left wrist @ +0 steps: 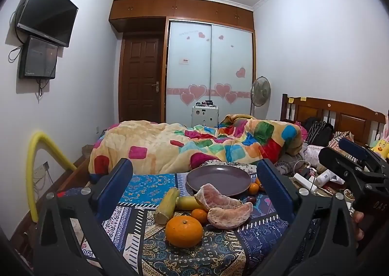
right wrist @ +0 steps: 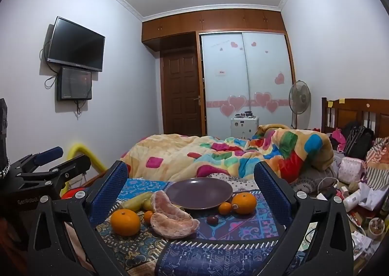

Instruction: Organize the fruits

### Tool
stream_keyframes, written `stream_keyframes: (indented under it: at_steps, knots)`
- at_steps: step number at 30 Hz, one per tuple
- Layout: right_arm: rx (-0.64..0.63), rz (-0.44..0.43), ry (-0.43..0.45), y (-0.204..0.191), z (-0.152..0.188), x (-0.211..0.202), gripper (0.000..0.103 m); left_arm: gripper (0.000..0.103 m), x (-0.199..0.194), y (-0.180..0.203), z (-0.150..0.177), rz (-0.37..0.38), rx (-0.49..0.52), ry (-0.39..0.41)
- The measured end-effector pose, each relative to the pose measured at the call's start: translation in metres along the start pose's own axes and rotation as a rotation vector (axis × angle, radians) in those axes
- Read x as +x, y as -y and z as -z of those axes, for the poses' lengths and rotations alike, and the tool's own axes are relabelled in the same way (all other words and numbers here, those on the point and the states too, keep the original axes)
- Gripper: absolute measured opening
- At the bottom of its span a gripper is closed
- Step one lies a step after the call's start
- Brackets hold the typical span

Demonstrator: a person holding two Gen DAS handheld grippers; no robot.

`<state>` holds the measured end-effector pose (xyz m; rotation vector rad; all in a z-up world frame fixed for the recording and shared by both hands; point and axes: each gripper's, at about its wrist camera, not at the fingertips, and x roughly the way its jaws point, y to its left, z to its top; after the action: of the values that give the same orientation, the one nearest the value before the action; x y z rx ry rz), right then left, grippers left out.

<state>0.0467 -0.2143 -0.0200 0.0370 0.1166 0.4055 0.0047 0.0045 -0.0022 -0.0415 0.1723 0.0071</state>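
An empty purple plate (left wrist: 218, 180) (right wrist: 199, 193) sits on a patterned cloth (left wrist: 170, 256) (right wrist: 218, 251). In front of it lie two peeled pomelo segments (left wrist: 223, 208) (right wrist: 172, 217), a big orange (left wrist: 184, 231) (right wrist: 125, 222), a small orange (left wrist: 199, 215) (right wrist: 147, 216), and two yellow-green sugarcane pieces (left wrist: 167, 205) (right wrist: 136, 200). To the plate's right are another orange (right wrist: 243, 199), a small orange (right wrist: 225, 208) and a dark grape (right wrist: 212, 219). My left gripper (left wrist: 194, 178) is open and empty above the fruit. My right gripper (right wrist: 190, 180) is open and empty, further right.
A colourful quilt (left wrist: 194, 144) (right wrist: 231, 152) is heaped on the bed behind the plate. Clutter of chargers, bottles and bags (right wrist: 352, 193) lies to the right. A yellow foam tube (left wrist: 36, 166) stands at the left. The right gripper's body (left wrist: 359, 174) shows at the left wrist view's right edge.
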Motion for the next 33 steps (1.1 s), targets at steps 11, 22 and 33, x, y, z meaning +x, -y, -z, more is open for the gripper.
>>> stream_keyframes:
  at_steps: [11,22,33]
  knots:
    - [0.005,-0.003,0.006,-0.0039,-0.0017,0.0008,0.103,0.103,-0.0015,0.0014,0.0001,-0.003,0.007,0.005]
    - [0.003,-0.005,0.005,-0.0081,-0.0038,-0.0008,0.103,0.103,-0.0028,0.0025,-0.0004,-0.003,0.010,0.005]
    - [0.005,-0.015,0.000,-0.0090,-0.0009,0.0028,0.103,0.103,-0.0025,0.0000,0.0002,-0.005,0.000,0.003]
